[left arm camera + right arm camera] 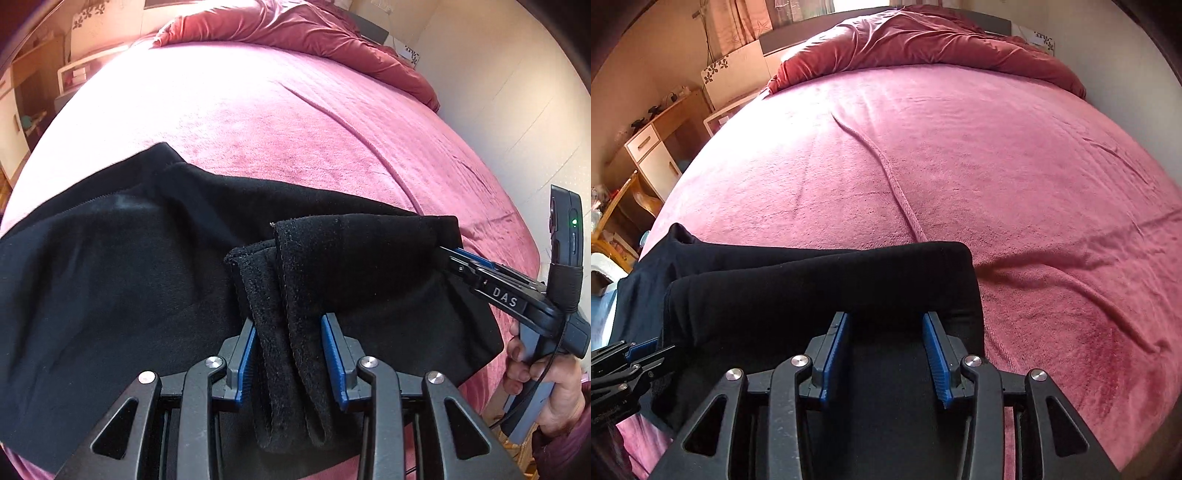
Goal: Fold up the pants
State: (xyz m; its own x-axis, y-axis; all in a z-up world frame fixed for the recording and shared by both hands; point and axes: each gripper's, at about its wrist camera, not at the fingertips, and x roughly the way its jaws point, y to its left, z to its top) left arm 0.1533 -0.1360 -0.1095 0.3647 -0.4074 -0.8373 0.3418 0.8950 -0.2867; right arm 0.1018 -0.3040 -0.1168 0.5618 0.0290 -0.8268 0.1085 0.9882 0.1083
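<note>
Black pants point(110, 280) lie partly folded across the near edge of the pink bedspread point(295, 129). Your left gripper point(291, 354) clamps the bunched leg hems, your right gripper point(886, 354) pinches the folded edge, so both corners travel together.

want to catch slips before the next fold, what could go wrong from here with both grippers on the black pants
1. The left gripper holds a bunched hem of the pants with several edges between its pads; one layer could slip out and spoil the fold.
2. The right gripper holds a thick folded edge that could slide free if pulled.
3. The pink bedspread is already wrinkled; dragging the cloth may ruck it further.
</note>
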